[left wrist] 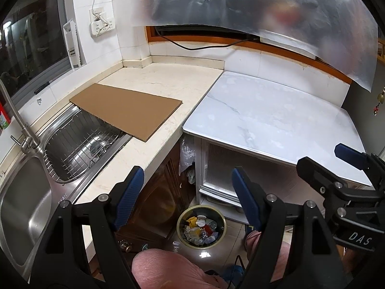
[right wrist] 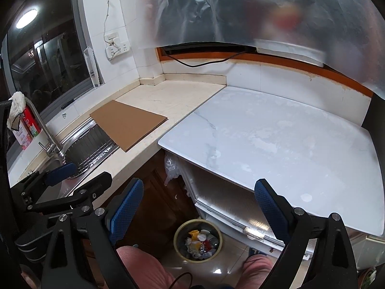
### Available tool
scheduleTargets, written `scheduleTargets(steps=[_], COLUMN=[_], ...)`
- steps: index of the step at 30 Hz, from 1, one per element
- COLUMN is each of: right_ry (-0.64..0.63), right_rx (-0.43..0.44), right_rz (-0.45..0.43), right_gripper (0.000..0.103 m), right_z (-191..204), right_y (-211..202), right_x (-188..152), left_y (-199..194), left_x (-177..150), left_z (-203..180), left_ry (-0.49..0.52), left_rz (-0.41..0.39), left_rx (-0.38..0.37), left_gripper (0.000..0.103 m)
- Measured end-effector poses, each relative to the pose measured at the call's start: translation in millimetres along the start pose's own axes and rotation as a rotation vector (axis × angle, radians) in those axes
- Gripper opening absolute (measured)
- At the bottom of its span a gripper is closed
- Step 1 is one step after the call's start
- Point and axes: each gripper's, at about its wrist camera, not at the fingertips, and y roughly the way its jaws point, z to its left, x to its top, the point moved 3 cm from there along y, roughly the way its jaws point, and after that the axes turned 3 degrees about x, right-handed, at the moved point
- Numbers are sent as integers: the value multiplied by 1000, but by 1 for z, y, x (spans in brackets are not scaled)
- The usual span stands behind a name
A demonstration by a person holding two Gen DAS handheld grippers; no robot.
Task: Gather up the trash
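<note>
Though jaws apart, trash bin (left wrist: pixel 201 226) full

Home kitchen. Stainless double sink (left wrist: pixel 21 207) with tall faucet (left wrist: pixel 16 122) and wire dish rack (left wrist: pixel 81 149), set in a cream stone surface (left wrist: pixel 158 82) along a tiled wall. Wall sockets (left wrist: pixel 101 24) with a cord plugged in; dark window (left wrist: pixel 31 38) above the sink. White marble-look surface (left wrist: pixel 272 120) adjoins. Round waste bin (left wrist: pixel 201 227) of wrappers on tiled floor, beside wooden cabinet doors (left wrist: pixel 156 197).
</note>
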Motion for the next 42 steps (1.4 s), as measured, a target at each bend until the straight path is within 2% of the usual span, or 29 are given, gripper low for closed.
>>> scheduleTargets(steps=[14,42], right_ry=[2,3], right_rx=[3,1], right_rz=[-16,-21], right_gripper=[95,95], right_z=[-13,-10], right_y=[4,5], right_x=[3,0], left_y=[0,-3], left_x=[-2,-6], left_z=[2,6], left_ry=[1,2], left_rz=[-6,-4], left_rx=[-3,10], left_gripper=[73,73])
